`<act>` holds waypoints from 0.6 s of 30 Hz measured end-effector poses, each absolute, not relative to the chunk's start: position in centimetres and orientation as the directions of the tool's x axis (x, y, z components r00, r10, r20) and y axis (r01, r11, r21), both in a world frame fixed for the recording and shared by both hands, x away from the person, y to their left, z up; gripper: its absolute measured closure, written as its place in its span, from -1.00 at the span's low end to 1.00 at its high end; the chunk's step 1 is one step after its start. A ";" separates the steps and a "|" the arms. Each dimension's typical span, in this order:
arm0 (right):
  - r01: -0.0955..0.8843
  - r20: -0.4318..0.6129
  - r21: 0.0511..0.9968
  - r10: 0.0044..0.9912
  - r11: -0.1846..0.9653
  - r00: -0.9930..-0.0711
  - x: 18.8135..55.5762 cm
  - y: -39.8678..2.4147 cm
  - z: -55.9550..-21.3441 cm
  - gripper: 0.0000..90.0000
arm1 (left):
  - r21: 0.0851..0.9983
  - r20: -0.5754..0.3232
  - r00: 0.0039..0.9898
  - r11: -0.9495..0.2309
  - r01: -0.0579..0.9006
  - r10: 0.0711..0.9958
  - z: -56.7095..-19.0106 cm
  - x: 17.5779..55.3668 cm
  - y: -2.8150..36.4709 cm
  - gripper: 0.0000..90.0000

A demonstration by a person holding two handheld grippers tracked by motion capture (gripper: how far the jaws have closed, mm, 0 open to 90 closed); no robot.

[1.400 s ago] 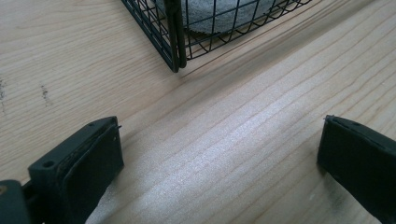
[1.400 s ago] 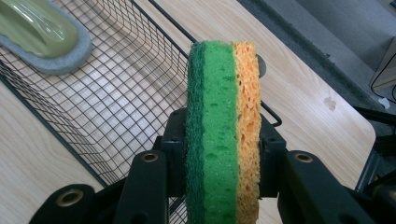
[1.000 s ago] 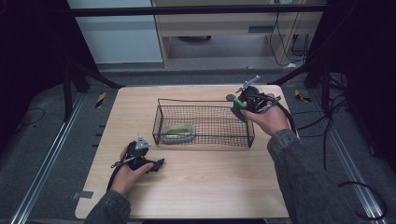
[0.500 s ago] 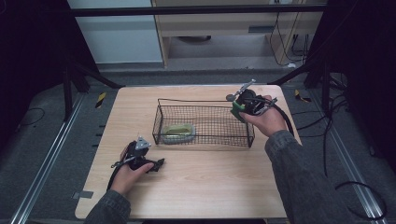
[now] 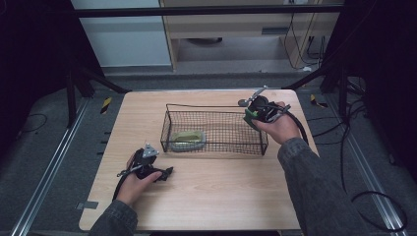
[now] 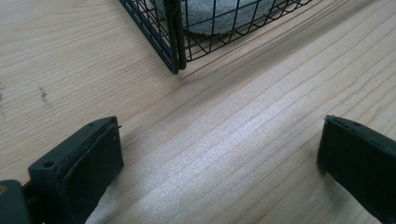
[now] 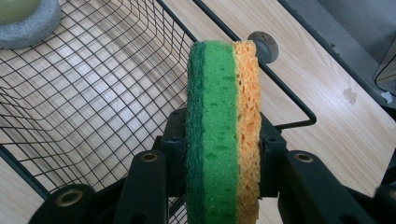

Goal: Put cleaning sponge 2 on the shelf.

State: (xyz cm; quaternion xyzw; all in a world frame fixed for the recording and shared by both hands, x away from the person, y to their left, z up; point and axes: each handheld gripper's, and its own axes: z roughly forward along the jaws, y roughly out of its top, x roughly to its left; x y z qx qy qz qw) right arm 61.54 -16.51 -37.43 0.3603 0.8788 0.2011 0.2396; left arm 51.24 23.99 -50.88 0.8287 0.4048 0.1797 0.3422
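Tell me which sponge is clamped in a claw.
The green-and-orange sponge, pinched in the right claw over the basket; the grey-rimmed sponge lies loose inside.

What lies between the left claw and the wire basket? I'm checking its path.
Bare wooden table lies between the open left claw and the wire basket, seen in the left gripper view.

From above, my table (image 5: pixel 206 196) is evenly lit while the floor and frame around it sink into near black, and the picture is soft and grainy. Along my left gripper (image 6: pixel 219 154), a pale sheen streaks the wood grain and the near pads blur. By my right gripper (image 7: pixel 219 154), the sponge (image 7: pixel 224 130) is sharp and bright; the wire basket (image 7: pixel 93 107) throws thin shadows.
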 end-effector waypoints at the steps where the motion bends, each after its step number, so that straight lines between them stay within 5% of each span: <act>1: 0.538 -0.274 0.526 0.730 0.659 -0.626 61.6 -16.5 -37.5 0.43 | 0.713 0.021 0.608 -0.438 0.548 0.794 -50.9 51.2 24.0 -1.00; 18: 0.560 -0.278 0.484 0.725 0.672 -0.630 62.2 -16.3 -40.1 0.43 | 0.713 0.018 0.607 -0.436 0.549 0.794 -50.9 51.2 24.0 -1.00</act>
